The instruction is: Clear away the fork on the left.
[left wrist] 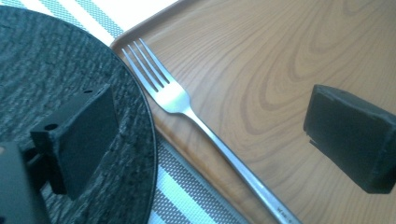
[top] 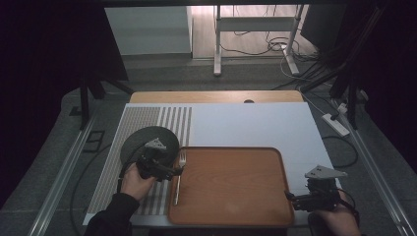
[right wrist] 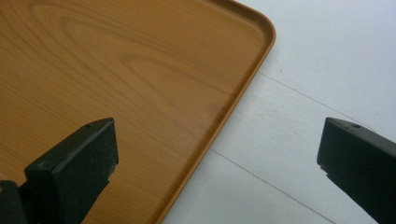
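A dim room lies behind the table [top: 216, 96], with a white desk frame and loose cables on the floor at the back. A white mat [top: 246, 128] covers most of the tabletop, and its left part carries grey stripes. On the mat sits a wooden tray [top: 231, 184], and just left of the tray's far left corner lies a dark round plate [top: 140, 140], resting on the stripes.

The fork [top: 179, 178] lies along the tray's left side, tines pointing away from the person and handle toward them. In the left gripper view the fork [left wrist: 201, 123] runs slantwise across the tray's edge, its tines close beside the plate's rim.

The left gripper [top: 174, 171], held in the person's left hand [top: 134, 184], is over the plate's near edge and points right toward the fork. In its own view the left gripper [left wrist: 210, 128] has its jaws spread wide, one over the plate and the other over the tray, with the fork lying between them; the pads do not touch it and nothing is gripped.

The right gripper [top: 291, 197] is at the tray's near right corner, well apart from the fork. In its own view the right gripper [right wrist: 217, 154] also stands wide open and empty, one jaw over the tray and the other over the mat
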Demonstrator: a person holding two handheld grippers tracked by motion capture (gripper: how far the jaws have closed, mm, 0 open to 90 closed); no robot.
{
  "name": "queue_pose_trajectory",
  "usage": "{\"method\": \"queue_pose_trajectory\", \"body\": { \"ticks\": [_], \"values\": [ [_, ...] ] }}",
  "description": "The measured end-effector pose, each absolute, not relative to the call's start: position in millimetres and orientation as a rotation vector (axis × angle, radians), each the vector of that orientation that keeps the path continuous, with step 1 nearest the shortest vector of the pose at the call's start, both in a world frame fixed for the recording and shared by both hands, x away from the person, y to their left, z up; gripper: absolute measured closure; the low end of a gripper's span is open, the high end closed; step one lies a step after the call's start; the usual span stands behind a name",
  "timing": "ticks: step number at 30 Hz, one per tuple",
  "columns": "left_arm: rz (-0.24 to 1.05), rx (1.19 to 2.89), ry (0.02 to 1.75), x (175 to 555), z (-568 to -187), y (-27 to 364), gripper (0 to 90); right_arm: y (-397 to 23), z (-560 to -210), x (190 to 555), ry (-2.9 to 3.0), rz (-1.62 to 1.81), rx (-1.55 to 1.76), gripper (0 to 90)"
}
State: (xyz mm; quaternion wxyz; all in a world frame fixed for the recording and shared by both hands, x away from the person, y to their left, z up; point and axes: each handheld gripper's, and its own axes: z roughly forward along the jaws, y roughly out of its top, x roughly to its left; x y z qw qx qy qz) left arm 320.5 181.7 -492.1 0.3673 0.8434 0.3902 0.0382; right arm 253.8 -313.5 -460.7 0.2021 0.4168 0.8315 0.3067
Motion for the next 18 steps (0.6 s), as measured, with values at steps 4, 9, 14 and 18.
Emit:
{"method": "queue_pose_trajectory", "body": {
  "ticks": [4,9,14,18],
  "values": [
    [0.101,2.163,1.015,318,-492,184,1.9,-314,-461,254,2.322,0.856,1.162,0.0],
    [0.118,2.156,1.005,313,-489,189,1.1,-314,-461,254,2.321,0.860,1.163,0.0],
    [0.141,2.149,0.996,307,-488,193,0.0,-314,-461,254,2.322,0.856,1.162,0.0],
    [0.147,2.149,0.998,303,-487,195,0.0,-314,-461,254,2.322,0.856,1.163,0.0]
  ]
}}
